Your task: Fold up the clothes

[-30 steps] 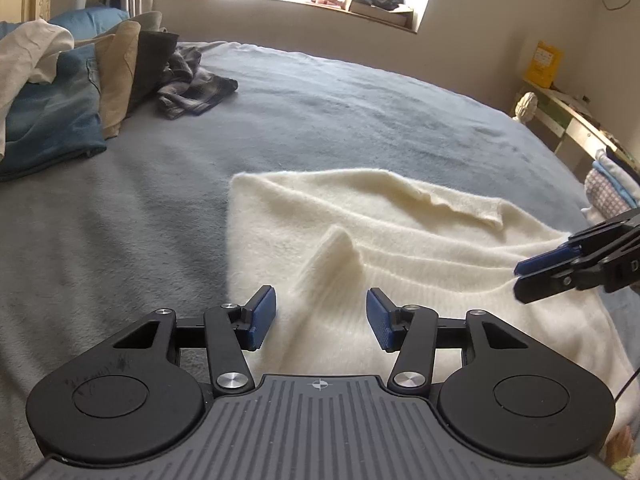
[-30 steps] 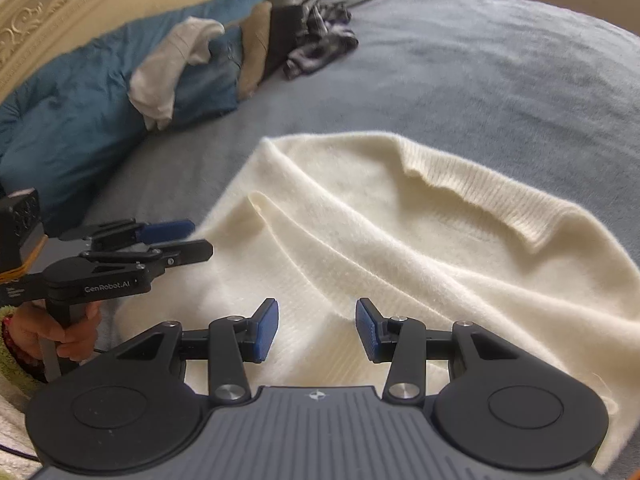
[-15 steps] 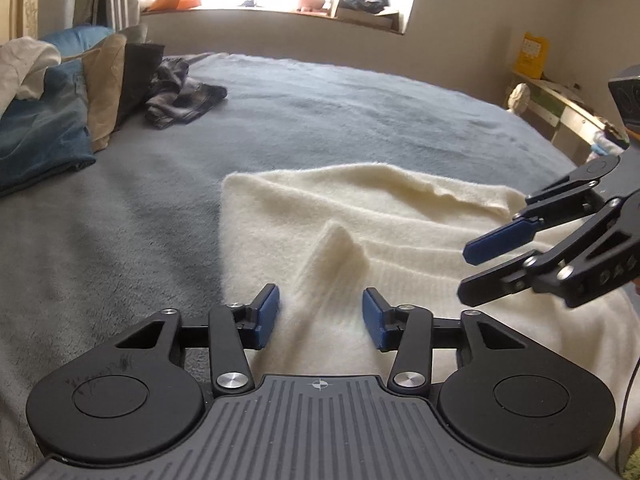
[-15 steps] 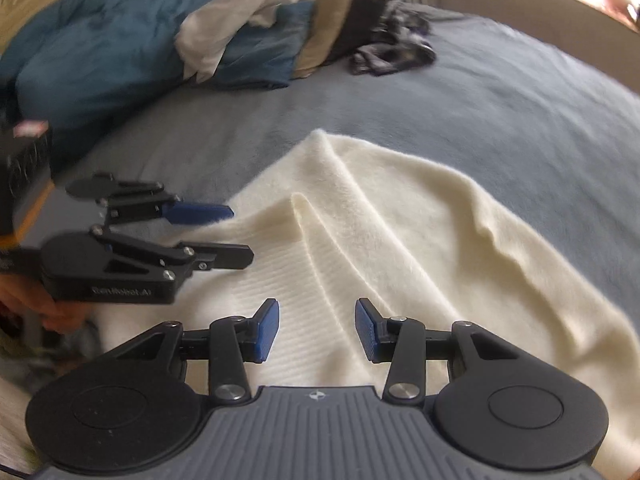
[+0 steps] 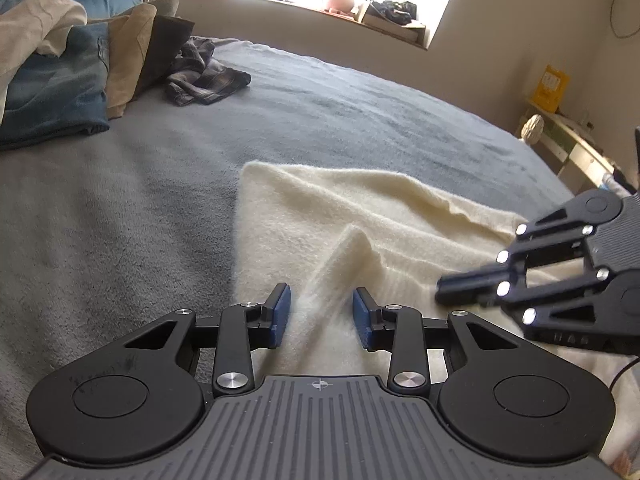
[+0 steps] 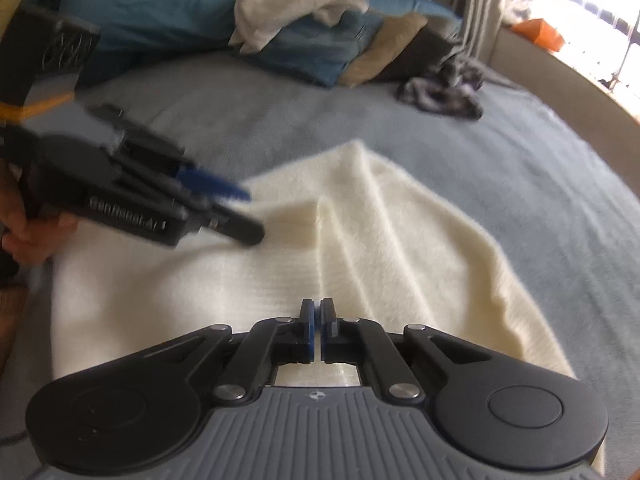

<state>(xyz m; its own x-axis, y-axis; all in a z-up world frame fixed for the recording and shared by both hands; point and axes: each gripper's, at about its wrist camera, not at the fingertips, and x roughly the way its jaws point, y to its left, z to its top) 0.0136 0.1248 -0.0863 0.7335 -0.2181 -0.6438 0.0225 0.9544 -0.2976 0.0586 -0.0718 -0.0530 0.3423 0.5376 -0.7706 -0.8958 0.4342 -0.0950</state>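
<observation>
Right gripper (image 6: 318, 322) has snapped closed since a moment ago, seemingly pinching the cream sweater (image 6: 384, 240) for folding; left gripper (image 5: 320, 316) narrows, half-open astride a raised ridge.

I'm looking down along both tongs, low and close over the bed (image 5: 120, 200); both views share the cream sweater (image 5: 380, 216).

Blurred white lettering on left gripper (image 6: 240, 212) body, prob "GenRobot.AI"; nothing else legible
</observation>
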